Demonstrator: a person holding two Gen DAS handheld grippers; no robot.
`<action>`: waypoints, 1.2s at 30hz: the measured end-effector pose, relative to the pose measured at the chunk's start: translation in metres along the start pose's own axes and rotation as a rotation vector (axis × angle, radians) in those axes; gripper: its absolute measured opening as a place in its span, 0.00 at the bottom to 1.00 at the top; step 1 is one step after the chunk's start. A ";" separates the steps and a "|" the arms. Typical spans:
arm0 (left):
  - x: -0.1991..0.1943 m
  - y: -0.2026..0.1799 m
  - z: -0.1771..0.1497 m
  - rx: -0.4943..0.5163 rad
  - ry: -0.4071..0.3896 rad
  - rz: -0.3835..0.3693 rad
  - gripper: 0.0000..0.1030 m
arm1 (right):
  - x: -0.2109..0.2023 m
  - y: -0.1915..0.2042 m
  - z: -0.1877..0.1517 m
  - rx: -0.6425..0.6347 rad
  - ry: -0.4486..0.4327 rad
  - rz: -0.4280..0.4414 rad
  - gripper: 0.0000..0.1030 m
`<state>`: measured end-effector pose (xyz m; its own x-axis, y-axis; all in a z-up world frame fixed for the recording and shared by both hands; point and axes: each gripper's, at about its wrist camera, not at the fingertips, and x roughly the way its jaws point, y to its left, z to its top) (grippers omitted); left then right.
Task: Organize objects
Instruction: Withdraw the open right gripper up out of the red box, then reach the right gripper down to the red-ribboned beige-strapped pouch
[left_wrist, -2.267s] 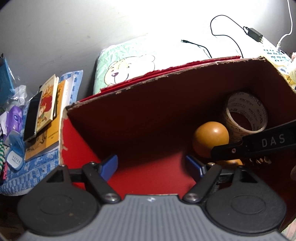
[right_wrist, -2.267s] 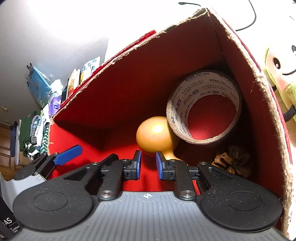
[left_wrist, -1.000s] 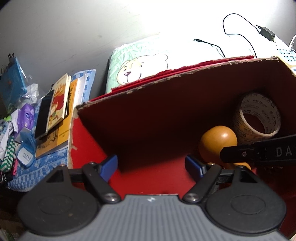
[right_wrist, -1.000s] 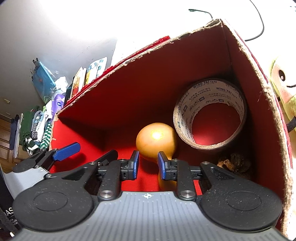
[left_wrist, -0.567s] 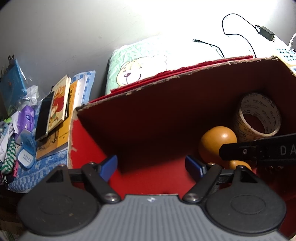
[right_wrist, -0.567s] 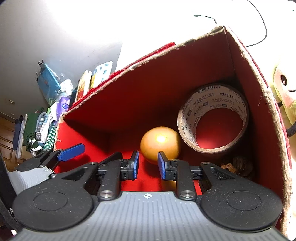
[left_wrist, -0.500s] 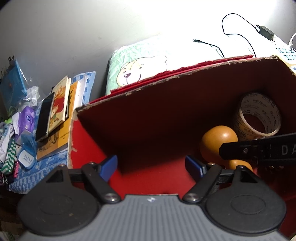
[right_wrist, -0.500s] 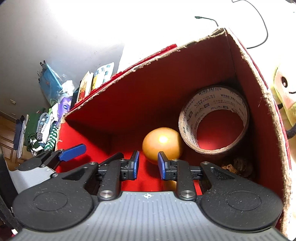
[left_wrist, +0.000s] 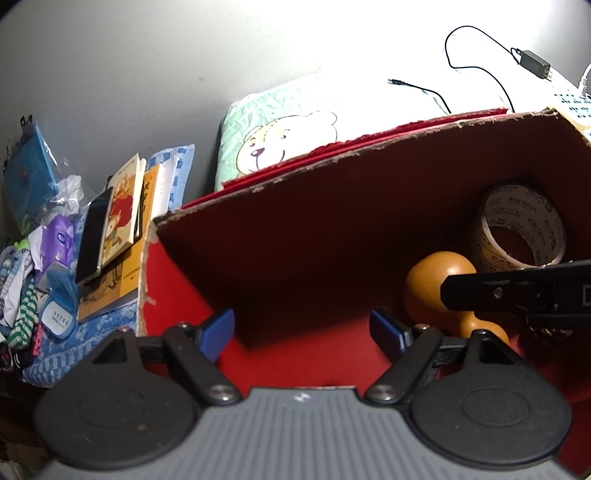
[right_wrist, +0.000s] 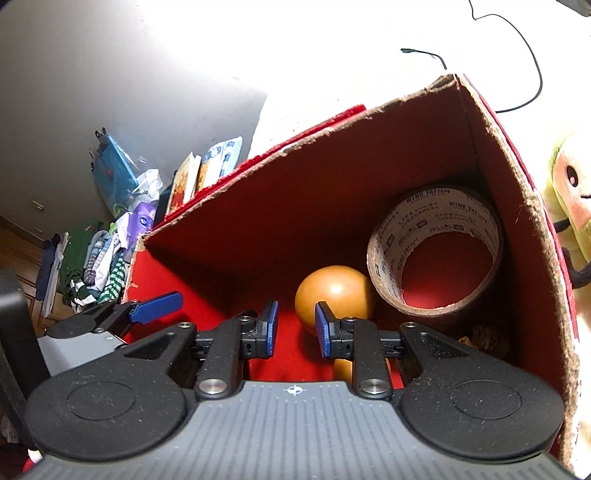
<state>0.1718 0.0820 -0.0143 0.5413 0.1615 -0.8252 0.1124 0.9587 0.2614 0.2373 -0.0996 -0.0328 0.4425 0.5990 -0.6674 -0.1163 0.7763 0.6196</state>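
A cardboard box (left_wrist: 332, 221) with a red lining holds an orange gourd (left_wrist: 432, 284), a roll of tape (left_wrist: 517, 229) and a brown pine-cone-like piece (right_wrist: 484, 339). In the right wrist view the gourd (right_wrist: 332, 295) lies against the tape roll (right_wrist: 436, 251) near the box's right wall (right_wrist: 517, 221). My right gripper (right_wrist: 295, 325) hovers just in front of the gourd, open by a narrow gap with nothing between its pads. My left gripper (left_wrist: 303, 328) is wide open over the box's bare red floor, left of the gourd, holding nothing.
Behind the box lies a bear-print pillow (left_wrist: 280, 129). Books and a phone (left_wrist: 118, 206) sit on a blue cloth to its left, beside small clutter. A charger cable (left_wrist: 480, 55) runs at the back right. A yellow plush toy (right_wrist: 572, 192) presses against the box's right side.
My right gripper has drawn back and up from the gourd, its gap slightly wider. The gourd and tape stay put. The left gripper has barely shifted.
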 end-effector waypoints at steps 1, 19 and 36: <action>0.000 0.000 0.000 -0.001 0.000 0.000 0.80 | 0.000 0.000 0.000 -0.002 -0.005 0.001 0.25; -0.046 0.008 -0.015 -0.051 -0.099 0.028 0.85 | -0.056 0.024 -0.026 -0.177 -0.273 0.037 0.25; -0.135 0.018 -0.077 -0.108 -0.237 -0.152 0.89 | -0.117 0.018 -0.080 -0.290 -0.351 0.180 0.30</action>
<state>0.0362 0.0960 0.0632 0.7060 -0.0330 -0.7074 0.1249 0.9891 0.0785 0.1125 -0.1399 0.0228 0.6600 0.6648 -0.3499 -0.4394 0.7194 0.5380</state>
